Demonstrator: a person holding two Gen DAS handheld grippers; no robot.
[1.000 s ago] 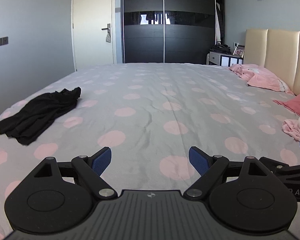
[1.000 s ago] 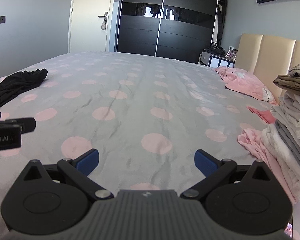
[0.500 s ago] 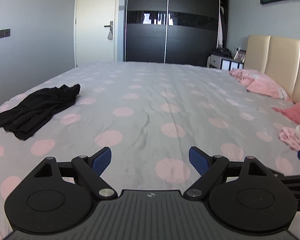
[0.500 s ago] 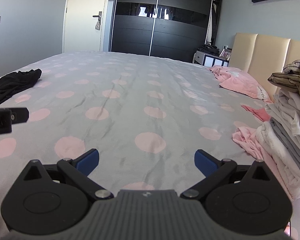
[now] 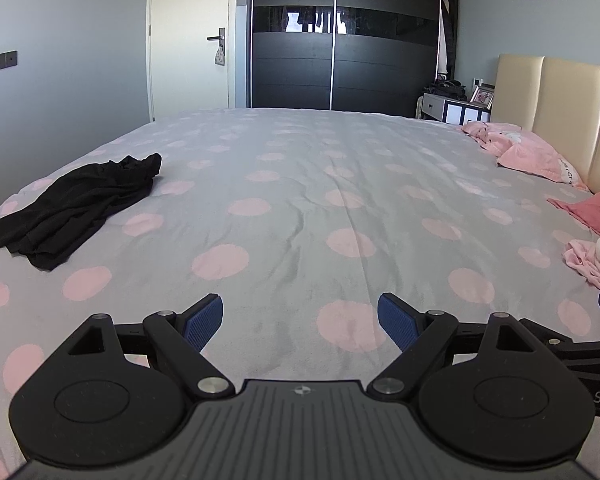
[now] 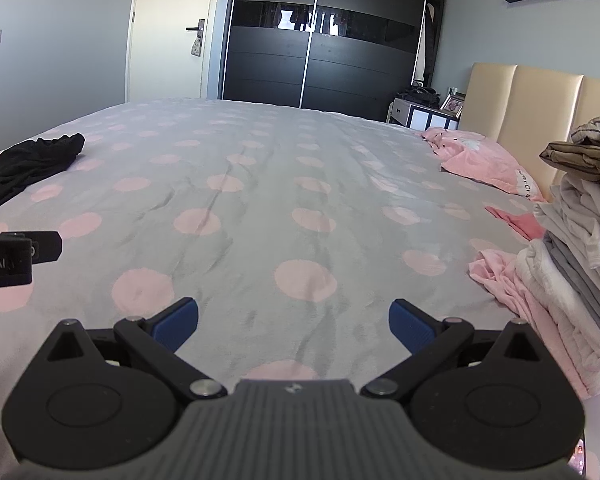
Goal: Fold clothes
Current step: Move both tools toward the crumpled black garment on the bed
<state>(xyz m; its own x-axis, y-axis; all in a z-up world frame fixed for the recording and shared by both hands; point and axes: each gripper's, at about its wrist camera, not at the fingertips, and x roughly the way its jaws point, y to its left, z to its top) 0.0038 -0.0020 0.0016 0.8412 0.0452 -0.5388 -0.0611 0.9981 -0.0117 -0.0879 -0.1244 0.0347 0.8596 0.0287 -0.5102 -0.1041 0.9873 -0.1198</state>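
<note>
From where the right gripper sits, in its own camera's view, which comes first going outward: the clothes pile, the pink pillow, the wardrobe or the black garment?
1. Clothes pile, close by on the right of the right gripper.
2. Black garment, far left, and pink pillow, right by the headboard: too close to call.
3. Wardrobe, beyond the bed's far end.

Matt cloth bedspread (image 5: 300,208), glossy wardrobe (image 5: 344,32)
</note>
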